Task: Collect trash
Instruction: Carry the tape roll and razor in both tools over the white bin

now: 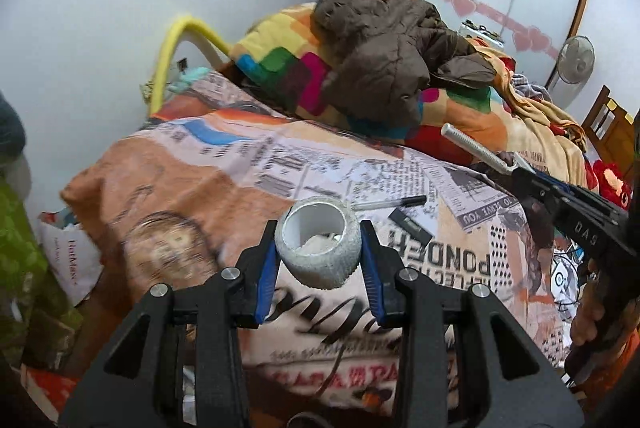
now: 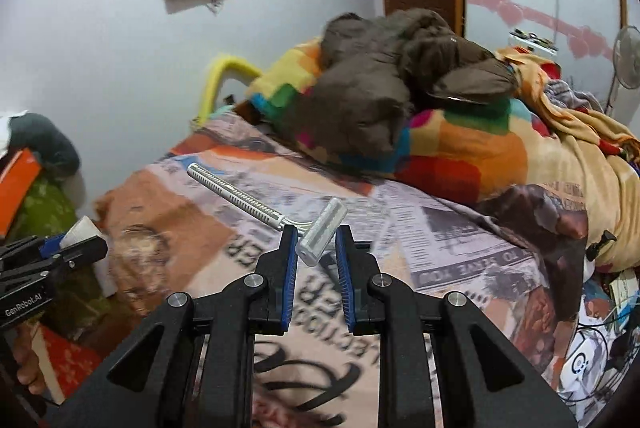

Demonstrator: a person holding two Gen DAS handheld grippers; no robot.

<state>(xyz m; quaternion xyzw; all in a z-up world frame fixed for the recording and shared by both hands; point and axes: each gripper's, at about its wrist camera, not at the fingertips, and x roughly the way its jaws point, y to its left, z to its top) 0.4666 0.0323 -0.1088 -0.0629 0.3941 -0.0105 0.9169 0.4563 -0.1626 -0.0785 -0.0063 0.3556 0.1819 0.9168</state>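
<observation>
Left tool (image 1: 319, 255) clamped on grey-white textured tape roll (image 1: 316, 242), roll held between blue pads above bed with newspaper-print cover (image 1: 192, 164). Right tool (image 2: 316, 254) gripping head of silver metal safety razor (image 2: 276, 214), handle angled up-left over same bed.

Gripped tape roll (image 1: 318, 242), razor (image 2: 316, 234)

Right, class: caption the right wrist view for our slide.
Right gripper holds a razor above the bed.
</observation>
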